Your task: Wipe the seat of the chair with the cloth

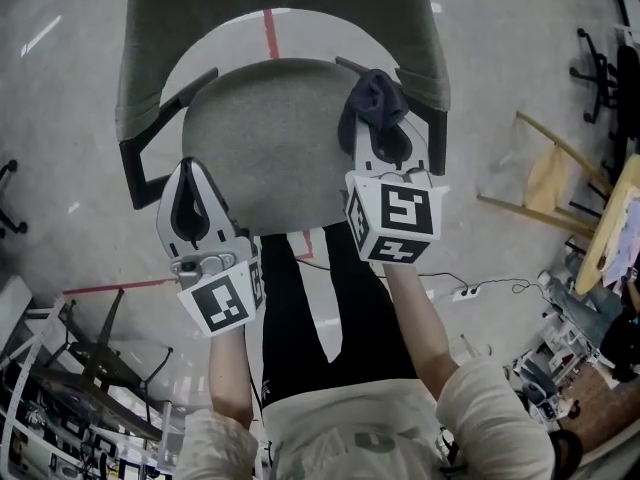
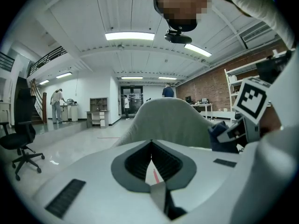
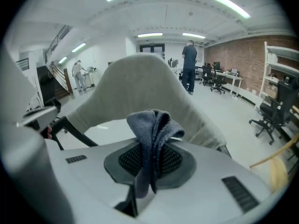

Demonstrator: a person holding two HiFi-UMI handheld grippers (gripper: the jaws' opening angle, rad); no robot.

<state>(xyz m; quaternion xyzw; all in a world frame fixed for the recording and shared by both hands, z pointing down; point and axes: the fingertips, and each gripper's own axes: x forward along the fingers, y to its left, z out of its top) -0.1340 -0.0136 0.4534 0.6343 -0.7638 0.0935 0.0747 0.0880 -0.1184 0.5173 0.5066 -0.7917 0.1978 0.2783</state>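
The grey chair seat (image 1: pixel 265 143) lies below me, its backrest (image 1: pixel 280 18) at the far side. My right gripper (image 1: pixel 380 120) hovers over the seat's right edge, shut on a dark blue cloth (image 1: pixel 372 100). In the right gripper view the cloth (image 3: pixel 152 127) bunches up out of the closed jaws of that gripper (image 3: pixel 150 148), with the backrest (image 3: pixel 135 87) behind. My left gripper (image 1: pixel 187 165) is at the seat's left edge, shut and holding nothing. In the left gripper view its tips (image 2: pixel 150 143) meet, facing the backrest (image 2: pixel 168 120).
Black armrests (image 1: pixel 150 168) flank the seat. Red tape lines (image 1: pixel 270 33) cross the glossy floor. A wooden frame (image 1: pixel 555 183) and a power strip with cable (image 1: pixel 465 290) lie to the right, a metal rack (image 1: pixel 90 358) at lower left. Office chairs (image 2: pixel 21 146) and people stand far off.
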